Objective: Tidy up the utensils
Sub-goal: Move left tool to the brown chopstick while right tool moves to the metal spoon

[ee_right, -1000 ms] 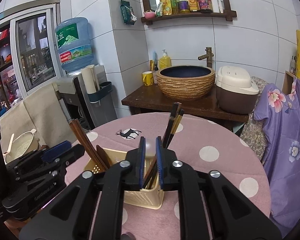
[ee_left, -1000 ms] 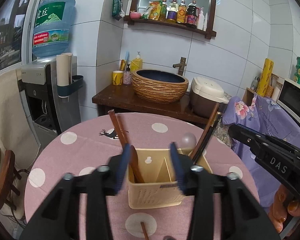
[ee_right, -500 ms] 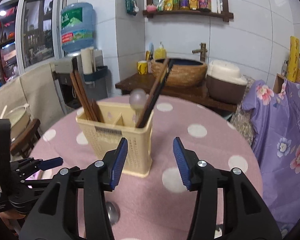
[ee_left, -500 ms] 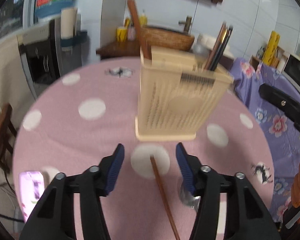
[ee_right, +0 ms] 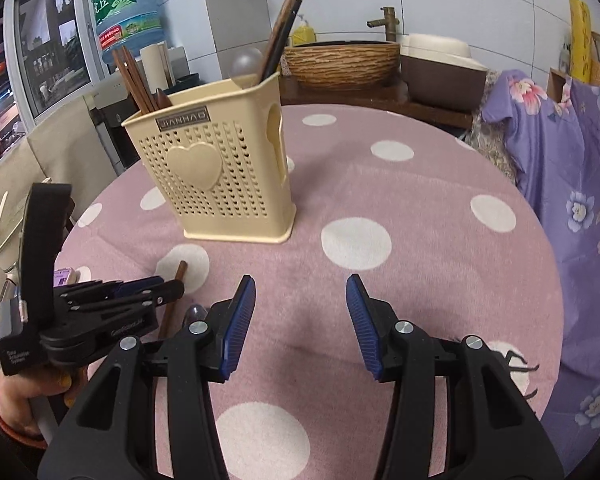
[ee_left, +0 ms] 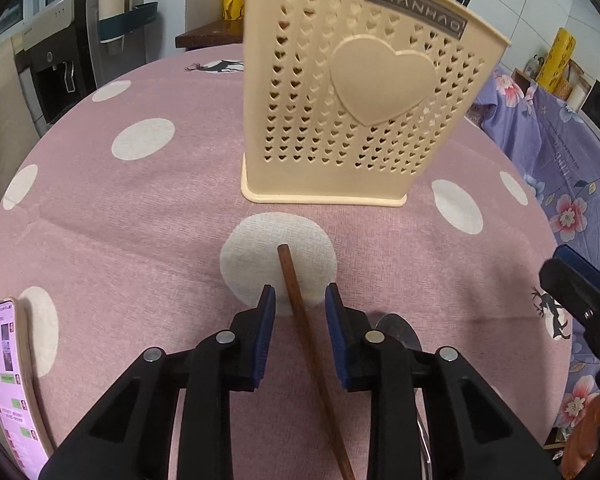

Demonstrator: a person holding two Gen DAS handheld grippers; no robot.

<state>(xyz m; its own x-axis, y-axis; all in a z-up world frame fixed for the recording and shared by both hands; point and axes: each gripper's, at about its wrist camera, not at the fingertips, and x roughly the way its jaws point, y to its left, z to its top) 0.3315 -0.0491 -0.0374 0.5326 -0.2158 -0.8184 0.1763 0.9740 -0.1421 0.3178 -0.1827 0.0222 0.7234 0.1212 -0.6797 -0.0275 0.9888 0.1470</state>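
A cream utensil holder (ee_left: 364, 92) with a heart on its front stands on the pink dotted table; it also shows in the right wrist view (ee_right: 216, 176), holding brown chopsticks (ee_right: 134, 80), dark chopsticks (ee_right: 284, 28) and a spoon (ee_right: 246, 62). A brown chopstick (ee_left: 304, 328) lies on the table, pointing at the holder. My left gripper (ee_left: 300, 300) is open and low, its pads on either side of that chopstick. A metal spoon (ee_left: 396, 330) lies just right of it, mostly hidden. My right gripper (ee_right: 300, 292) is open and empty above the table.
A phone (ee_left: 10, 384) lies at the table's left edge. Behind the table stand a water dispenser (ee_right: 128, 12), a woven basin (ee_right: 342, 62) and a rice cooker (ee_right: 444, 68). A purple floral cloth (ee_right: 560, 152) hangs to the right.
Both grippers have come down from above the holder to the table in front of it. The right gripper has opened. The left gripper now straddles the lying chopstick.
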